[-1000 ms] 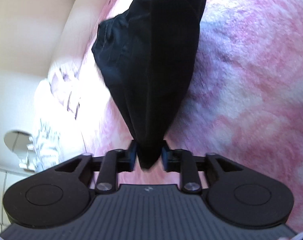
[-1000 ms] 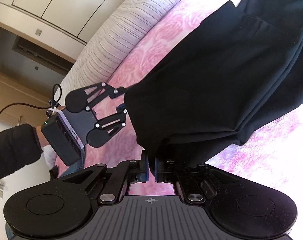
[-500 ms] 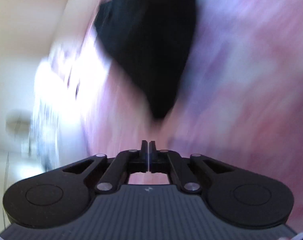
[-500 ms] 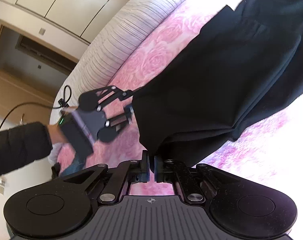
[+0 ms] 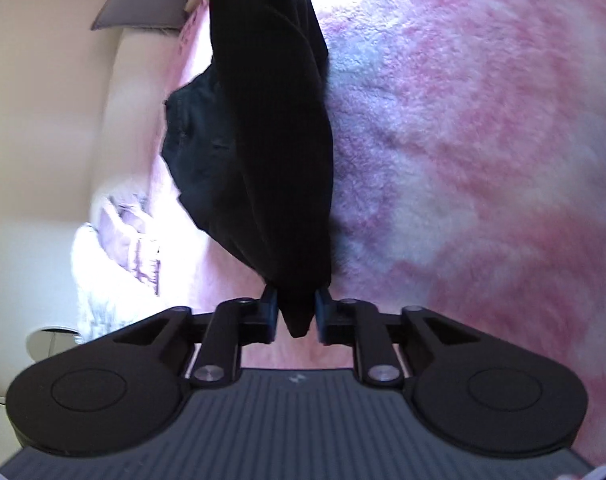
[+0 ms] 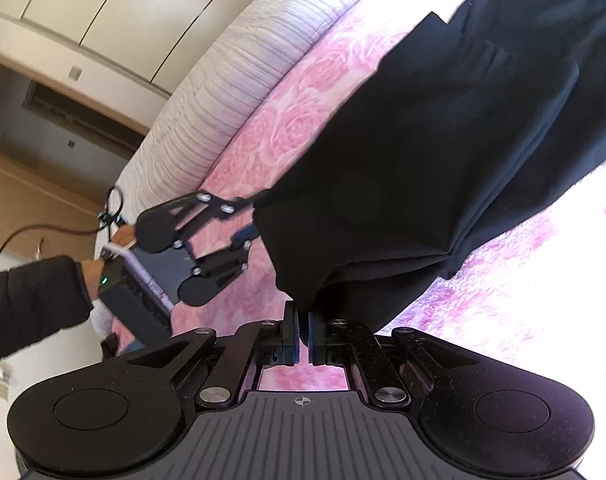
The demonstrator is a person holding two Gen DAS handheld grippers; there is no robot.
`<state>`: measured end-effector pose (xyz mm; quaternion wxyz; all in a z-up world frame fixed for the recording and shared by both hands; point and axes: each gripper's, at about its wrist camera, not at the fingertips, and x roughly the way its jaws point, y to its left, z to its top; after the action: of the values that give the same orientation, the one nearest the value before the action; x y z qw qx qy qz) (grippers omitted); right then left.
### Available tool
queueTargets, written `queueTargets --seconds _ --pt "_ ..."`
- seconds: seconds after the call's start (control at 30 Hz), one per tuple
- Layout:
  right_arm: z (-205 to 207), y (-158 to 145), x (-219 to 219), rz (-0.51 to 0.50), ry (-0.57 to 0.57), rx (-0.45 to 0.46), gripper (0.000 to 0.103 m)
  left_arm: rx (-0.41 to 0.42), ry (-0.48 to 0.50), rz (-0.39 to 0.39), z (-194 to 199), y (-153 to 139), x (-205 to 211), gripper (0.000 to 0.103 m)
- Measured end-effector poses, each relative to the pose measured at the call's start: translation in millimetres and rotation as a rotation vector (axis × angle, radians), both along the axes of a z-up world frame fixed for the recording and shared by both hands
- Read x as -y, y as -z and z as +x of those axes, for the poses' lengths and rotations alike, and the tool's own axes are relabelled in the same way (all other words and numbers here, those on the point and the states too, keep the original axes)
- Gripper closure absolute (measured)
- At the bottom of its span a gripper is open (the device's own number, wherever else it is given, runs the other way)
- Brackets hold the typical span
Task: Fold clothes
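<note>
A black garment (image 5: 271, 152) lies folded on a pink rose-patterned blanket (image 5: 483, 160). In the left wrist view my left gripper (image 5: 296, 312) has its jaws around a corner of the garment, with cloth filling the gap between them. In the right wrist view the garment (image 6: 423, 168) spreads across the blanket (image 6: 303, 120), and my right gripper (image 6: 303, 338) is shut on its near edge. My left gripper also shows in the right wrist view (image 6: 247, 220), at the garment's left corner.
A white quilted bedspread (image 6: 239, 64) borders the blanket. White and lilac bedding (image 5: 115, 240) lies at the left in the left wrist view. A doorway (image 6: 43, 128) and wall panels lie beyond the bed. My black-sleeved arm (image 6: 31, 296) reaches in from the left.
My left gripper let go of the garment corner and shut empty half a second ago; now its jaws are around the corner again. My right gripper kept its grip throughout.
</note>
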<state>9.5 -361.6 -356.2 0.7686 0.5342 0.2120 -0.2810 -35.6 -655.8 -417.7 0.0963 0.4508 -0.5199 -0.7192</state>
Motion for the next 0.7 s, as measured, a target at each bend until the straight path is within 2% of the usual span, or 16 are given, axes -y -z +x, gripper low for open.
queueTargets --seconds 0.03,0.07,0.1,0.13,0.17,0.2,0.23,0.27,0.3,0.37,0.4,0.5,0.57,0.6,0.63,0.7 --pt "-0.7 -1.3 -0.1 -0.008 -0.012 -0.008 0.101 -0.019 -0.008 0.003 3.1 -0.4 3.3 0.091" --pt "-1.0 -2.2 0.0 -0.013 -0.017 -0.005 0.102 0.006 -0.062 0.008 4.7 2.6 14.1 0.091" --pt "-0.8 -3.8 1.0 -0.014 -0.024 0.001 0.103 0.031 -0.116 0.012 6.3 5.6 25.1 0.103" --pt "-0.7 -5.6 -0.6 -0.022 -0.032 -0.008 0.103 0.055 -0.224 0.029 12.3 7.9 39.0 0.103" --pt "-1.6 -6.6 -2.4 -0.026 -0.039 -0.019 0.103 0.041 -0.284 0.028 19.5 4.3 48.5 0.103" --pt "-5.1 -5.0 -4.0 -0.018 -0.030 -0.021 0.103 0.027 -0.343 0.027 26.7 0.6 57.8 0.103" --pt "-8.5 -3.4 -5.5 -0.011 -0.022 -0.023 0.103 0.002 -0.356 0.015 30.8 -7.3 59.0 0.103" --pt "-11.3 -2.5 -6.3 -0.006 -0.010 -0.017 0.103 -0.018 -0.328 -0.002 32.1 -13.9 53.0 0.103" --pt "-14.0 -1.7 -7.1 -0.001 0.002 -0.010 0.103 -0.037 -0.300 -0.019 33.4 -20.5 46.9 0.099" --pt "-15.3 -1.0 -7.3 0.008 0.019 0.003 0.102 -0.037 -0.174 -0.006 29.7 -24.0 23.9 0.082" --pt "-14.2 -1.1 -6.8 0.011 0.024 0.010 0.102 -0.033 -0.111 0.003 25.4 -23.2 13.4 0.067" --pt "-12.1 -1.2 -5.3 0.019 0.036 0.023 0.102 -0.012 -0.001 0.000 14.3 -11.1 -13.4 0.068" --pt "-12.4 -1.2 -4.3 0.025 0.038 0.021 0.102 -0.005 0.014 -0.016 6.2 -2.8 -17.9 0.069" --pt "-12.0 -1.6 -4.6 0.018 0.028 0.008 0.102 -0.001 0.021 -0.023 2.1 1.3 -20.1 0.086" --pt "-11.7 -1.9 -5.0 0.011 0.017 -0.004 0.102 0.002 0.029 -0.031 -2.0 5.4 -22.4 0.090" --pt "-7.6 -3.8 -6.6 -0.011 -0.016 -0.034 0.103 0.002 -0.011 -0.007 -0.6 5.6 -14.8 0.093"
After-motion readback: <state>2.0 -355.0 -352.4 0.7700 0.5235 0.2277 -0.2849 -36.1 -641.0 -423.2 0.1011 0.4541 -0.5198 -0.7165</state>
